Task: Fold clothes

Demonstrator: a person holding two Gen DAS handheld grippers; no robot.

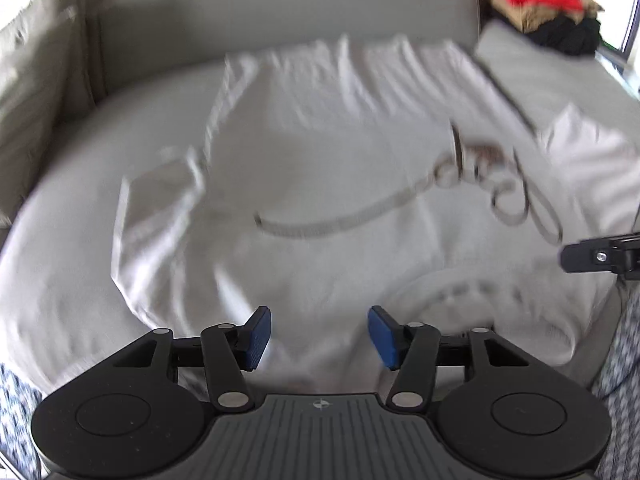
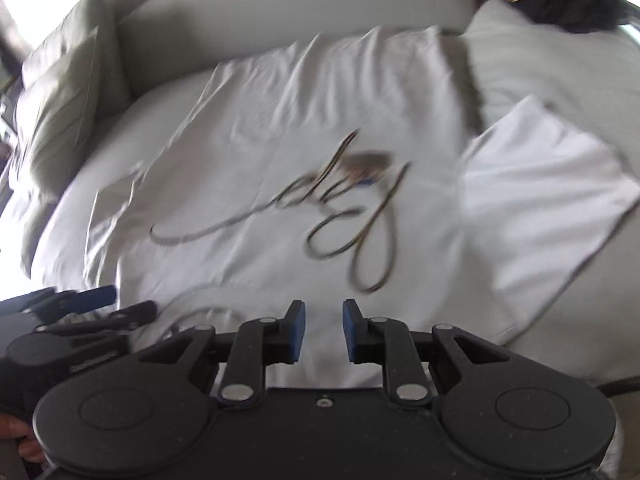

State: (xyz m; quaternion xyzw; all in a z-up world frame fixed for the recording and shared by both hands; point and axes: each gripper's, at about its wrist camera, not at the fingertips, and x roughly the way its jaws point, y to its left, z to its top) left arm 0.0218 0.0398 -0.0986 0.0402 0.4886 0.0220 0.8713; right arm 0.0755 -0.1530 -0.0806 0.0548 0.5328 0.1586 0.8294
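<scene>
The white T-shirt (image 2: 280,208) is lying spread flat, print up, ahead of both grippers — likely for folding — while the left gripper (image 1: 319,338) is hovering wide open and the right gripper (image 2: 324,330) partly open, both holding nothing, near its collar.

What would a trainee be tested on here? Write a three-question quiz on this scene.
1. True or false: the left gripper is clamped on the white T-shirt.
2. What lies at the far right end of the sofa? A) a clothes pile with a red garment on top B) a laundry basket C) a folded towel
3. Fill in: the T-shirt's script print faces ____.

Key: 1 false, both grippers, the right gripper included, are open with nothing between the fingers. 2 A. 3 up.
</scene>
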